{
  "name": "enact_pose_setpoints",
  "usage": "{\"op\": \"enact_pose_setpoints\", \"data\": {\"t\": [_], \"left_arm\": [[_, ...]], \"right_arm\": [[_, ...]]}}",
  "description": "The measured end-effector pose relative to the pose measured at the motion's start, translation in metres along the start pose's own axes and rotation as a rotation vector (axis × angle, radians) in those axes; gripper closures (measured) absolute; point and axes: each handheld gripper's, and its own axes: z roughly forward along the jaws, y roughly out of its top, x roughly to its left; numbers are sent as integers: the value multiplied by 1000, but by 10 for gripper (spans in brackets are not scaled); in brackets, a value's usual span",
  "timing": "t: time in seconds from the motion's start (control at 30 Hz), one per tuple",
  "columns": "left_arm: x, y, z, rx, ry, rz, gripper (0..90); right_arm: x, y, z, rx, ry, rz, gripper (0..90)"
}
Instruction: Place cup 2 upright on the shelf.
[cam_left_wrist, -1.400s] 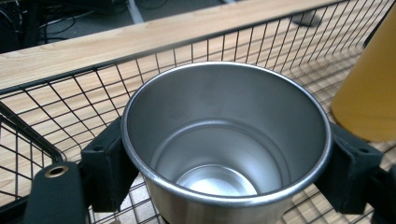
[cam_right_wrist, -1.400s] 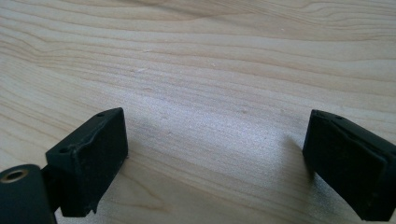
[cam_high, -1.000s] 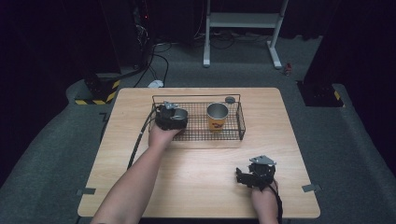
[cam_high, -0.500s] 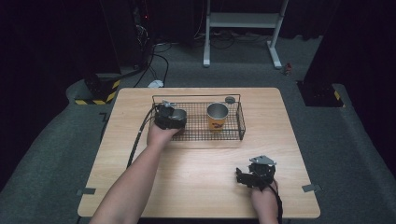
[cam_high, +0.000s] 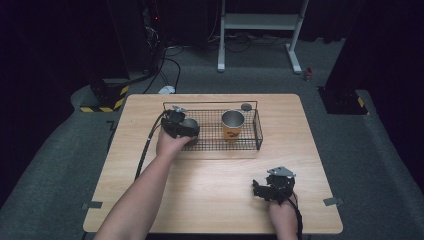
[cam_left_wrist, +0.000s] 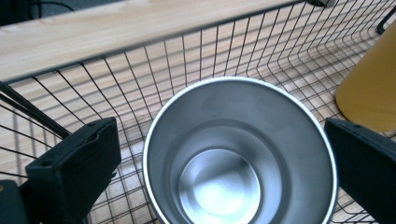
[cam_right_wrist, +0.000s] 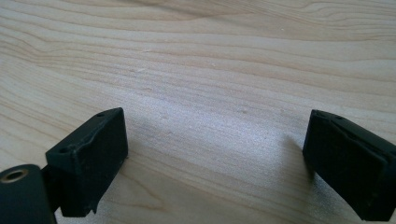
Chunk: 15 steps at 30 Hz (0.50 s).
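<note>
A plain steel cup (cam_left_wrist: 238, 154) stands upright in the left end of a wire basket (cam_high: 220, 149). My left gripper (cam_left_wrist: 219, 135) looks down into it, one jaw on each side of the rim. Its jaws have just been opening and stand open, not pressing on the cup. From above, the left gripper (cam_high: 181, 125) sits over the steel cup (cam_high: 189, 123). A second steel cup with a yellow label (cam_high: 233, 125) stands further right in the basket, and its yellow side (cam_left_wrist: 369, 79) lies just past my left gripper's right jaw. My right gripper (cam_high: 261, 189) rests open on the bare wood (cam_right_wrist: 217, 126).
The basket sits toward the back of the wooden table (cam_high: 210, 195). A small dark round object (cam_high: 246, 106) lies just behind its rear rim. The left gripper's cable (cam_high: 147, 145) trails down the table's left side.
</note>
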Motion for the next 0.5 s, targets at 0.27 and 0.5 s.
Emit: {"op": "enact_pose_setpoints", "data": {"t": [0.27, 0.5], "left_arm": [[4, 7, -16, -81, -17, -9, 1], [6, 10, -26, -110, -26, -11, 1]], "right_arm": [[0, 0, 0, 0, 1, 1, 65], [0, 0, 0, -1, 0, 1, 65]]}}
